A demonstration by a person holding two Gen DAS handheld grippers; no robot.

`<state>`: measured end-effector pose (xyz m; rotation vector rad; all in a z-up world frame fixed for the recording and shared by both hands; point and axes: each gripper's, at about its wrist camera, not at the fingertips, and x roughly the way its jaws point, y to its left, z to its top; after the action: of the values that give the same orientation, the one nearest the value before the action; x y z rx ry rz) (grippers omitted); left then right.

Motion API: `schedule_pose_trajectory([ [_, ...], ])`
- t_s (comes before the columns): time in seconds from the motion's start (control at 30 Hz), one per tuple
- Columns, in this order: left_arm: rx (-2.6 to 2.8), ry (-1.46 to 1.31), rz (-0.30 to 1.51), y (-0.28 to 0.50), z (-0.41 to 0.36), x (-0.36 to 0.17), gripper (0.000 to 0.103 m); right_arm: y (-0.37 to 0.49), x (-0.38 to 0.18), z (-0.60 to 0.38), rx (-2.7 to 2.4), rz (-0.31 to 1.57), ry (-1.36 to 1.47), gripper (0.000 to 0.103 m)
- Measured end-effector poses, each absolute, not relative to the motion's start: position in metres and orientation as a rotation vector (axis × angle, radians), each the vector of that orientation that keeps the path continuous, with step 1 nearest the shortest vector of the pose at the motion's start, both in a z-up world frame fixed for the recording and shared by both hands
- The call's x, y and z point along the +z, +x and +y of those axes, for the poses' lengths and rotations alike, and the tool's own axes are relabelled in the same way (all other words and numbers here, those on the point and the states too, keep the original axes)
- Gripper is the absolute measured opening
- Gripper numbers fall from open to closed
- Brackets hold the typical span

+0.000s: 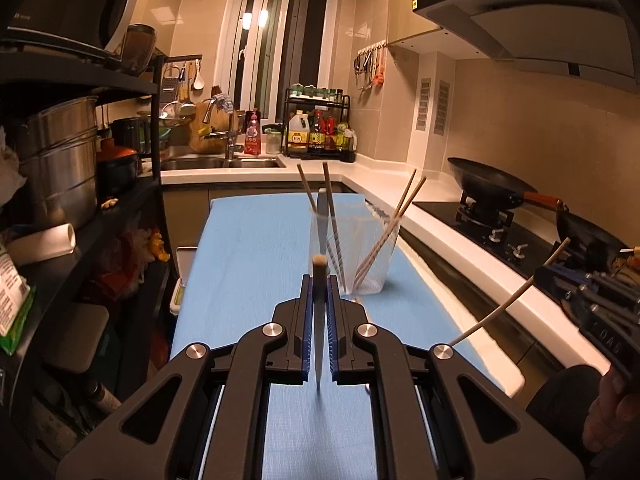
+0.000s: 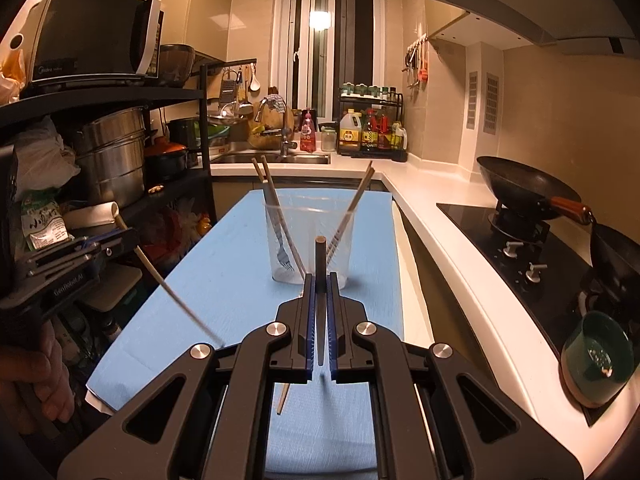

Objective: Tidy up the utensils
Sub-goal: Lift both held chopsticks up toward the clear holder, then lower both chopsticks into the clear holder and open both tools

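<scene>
Chopsticks are filling both grippers: the left gripper [image 1: 319, 280] is pinching one thin wooden chopstick [image 1: 319, 320] lengthwise between its blue pads, blunt end pointing away. The right gripper [image 2: 319, 280] is clamping another chopstick [image 2: 319, 264] likewise. Ahead, a clear plastic cup [image 2: 308, 240] on the blue mat [image 2: 224, 280] is holding slanting chopsticks and a metal fork [image 2: 282, 254].

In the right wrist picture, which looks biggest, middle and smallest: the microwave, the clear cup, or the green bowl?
1. microwave
2. clear cup and green bowl look about alike, so I won't rank them; the bowl's nearness to the camera may inflate it.
</scene>
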<state>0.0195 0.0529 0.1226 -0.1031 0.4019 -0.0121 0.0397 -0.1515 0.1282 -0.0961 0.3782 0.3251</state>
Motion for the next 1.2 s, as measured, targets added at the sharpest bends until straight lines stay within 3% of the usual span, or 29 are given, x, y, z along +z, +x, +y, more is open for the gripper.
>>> schedule_pose_trajectory([
  [0.73,-0.079,-0.098,0.481,0.098,0.054,0.195,0.007,0.111,0.215,-0.115,0.391,0.4,-0.143,0.005],
  [1.03,-0.129,-0.066,0.345,0.144,0.034,0.271,0.007,0.158,0.272,-0.109,0.398,0.323,-0.117,0.005],
  [1.2,-0.129,-0.067,0.249,0.177,0.026,0.291,0.007,0.19,0.27,-0.106,0.372,0.303,-0.118,0.005],
])
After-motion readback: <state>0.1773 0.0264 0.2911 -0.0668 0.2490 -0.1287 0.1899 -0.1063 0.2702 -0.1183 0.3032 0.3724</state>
